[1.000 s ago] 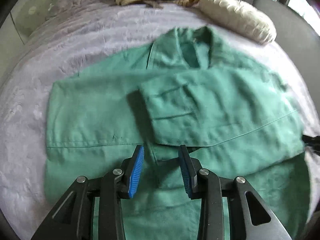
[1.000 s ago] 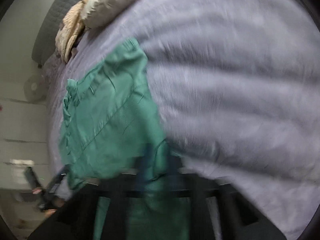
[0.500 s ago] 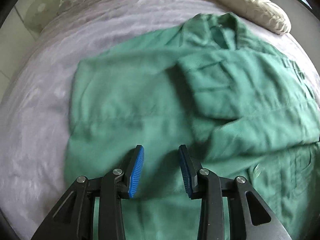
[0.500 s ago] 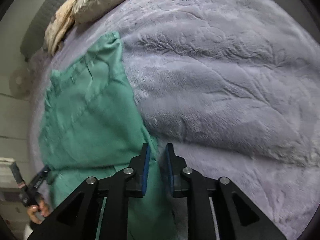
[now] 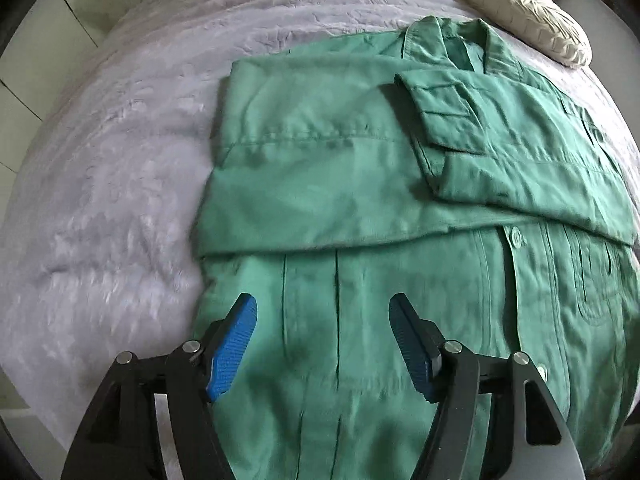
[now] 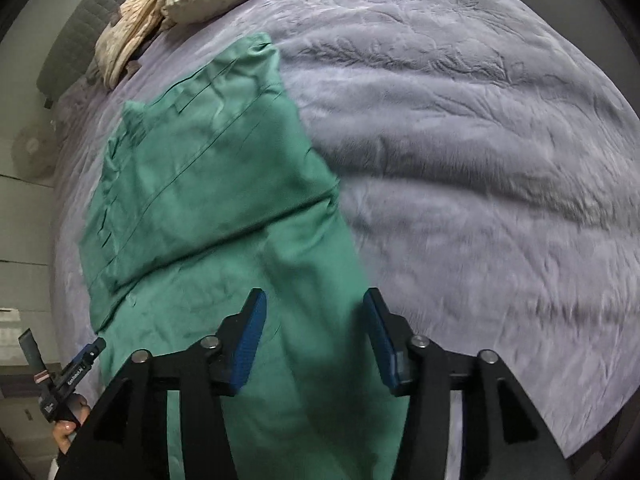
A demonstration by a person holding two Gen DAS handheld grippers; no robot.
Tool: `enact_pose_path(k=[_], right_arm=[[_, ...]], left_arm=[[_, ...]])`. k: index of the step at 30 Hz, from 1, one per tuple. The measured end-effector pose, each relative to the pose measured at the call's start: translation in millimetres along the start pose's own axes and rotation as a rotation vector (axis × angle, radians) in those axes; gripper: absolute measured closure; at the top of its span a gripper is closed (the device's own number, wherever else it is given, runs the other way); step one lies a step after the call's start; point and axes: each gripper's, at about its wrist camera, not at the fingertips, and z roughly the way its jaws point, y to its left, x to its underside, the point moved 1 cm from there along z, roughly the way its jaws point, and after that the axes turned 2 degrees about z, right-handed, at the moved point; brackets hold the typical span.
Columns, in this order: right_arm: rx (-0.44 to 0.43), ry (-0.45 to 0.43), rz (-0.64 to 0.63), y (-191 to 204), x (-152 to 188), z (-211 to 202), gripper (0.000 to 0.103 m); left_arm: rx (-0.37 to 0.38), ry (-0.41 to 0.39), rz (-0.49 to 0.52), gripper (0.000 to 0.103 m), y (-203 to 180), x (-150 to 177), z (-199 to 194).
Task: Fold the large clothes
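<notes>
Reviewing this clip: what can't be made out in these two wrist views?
- Left wrist view: green jacket hem cut off by the bottom edge, behind the left claw.
- Right wrist view: jacket's near part motion-blurred, its lower end hidden by the right claw.
- Both: pillow partly cropped.

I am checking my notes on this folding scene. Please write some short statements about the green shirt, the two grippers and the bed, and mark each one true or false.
1. The green shirt lies on a grey-lilac bed cover. True.
2. The left gripper is clamped on the shirt's hem. False: its jaws have just been opening and stand apart above the cloth, nothing pinched.
3. Both sleeves are spread out to the sides. False: the sleeves are folded across the body; one cuff lies on the chest.
4. A pale pillow lies beyond the collar. True.
5. The right gripper holds a sock. False: its jaws have just been opening and grip nothing, above the shirt's edge.
</notes>
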Motion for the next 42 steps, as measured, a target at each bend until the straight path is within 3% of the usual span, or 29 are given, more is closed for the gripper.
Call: enact_pose_path(k=[8, 9, 11, 18, 22, 23, 27, 30, 36, 39, 42], right_arm=[[-0.011, 0.022, -0.022, 19.9, 25.5, -13.3, 0.047], [-0.009, 0.022, -0.032, 23.9, 28.9, -15.5, 0.046], [-0.012, 0.024, -0.041, 28.5, 33.2, -18.2, 0.046], [-0.026, 0.031, -0.06, 47.1, 44.6, -24.0, 0.046], [-0.039, 0.028, -0.074, 55.5, 50.1, -27.8, 0.038], [-0.042, 0.027, -0.081, 58.4, 52.0, -28.8, 0.038], [-0.051, 0.033, -0.092, 67.5, 57.8, -30.9, 0.037], [-0.066, 0.03, -0.099, 73.1, 61.3, -33.7, 0.024], [-0.083, 0.02, -0.117, 83.4, 69.0, -38.5, 0.023], [-0.079, 0.016, -0.13, 87.6, 72.5, -39.2, 0.0], [-0.09, 0.015, -0.14, 92.2, 77.6, -39.3, 0.0]], left_arm=[[0.003, 0.034, -0.035, 0.031, 11.8, 20.0, -18.1], [0.003, 0.036, -0.037, 0.017, 12.1, 21.5, -20.5], [-0.001, 0.02, -0.044, 0.007, 10.7, 26.3, -30.3], [0.01, 0.038, -0.039, 0.007, 8.5, 34.0, -40.9], [0.015, 0.05, -0.025, 0.007, 6.6, 39.6, -45.7], [0.014, 0.056, -0.022, 0.0, 6.3, 41.0, -46.2], [0.024, 0.076, -0.017, 0.0, 4.6, 46.2, -47.9], [0.023, 0.088, -0.013, 0.0, 4.7, 49.5, -49.0], [0.017, 0.115, 0.002, 0.0, 4.4, 55.0, -50.2], [0.011, 0.117, 0.012, 0.0, 3.6, 56.7, -52.2], [0.014, 0.122, 0.01, 0.0, 4.0, 57.5, -53.1]])
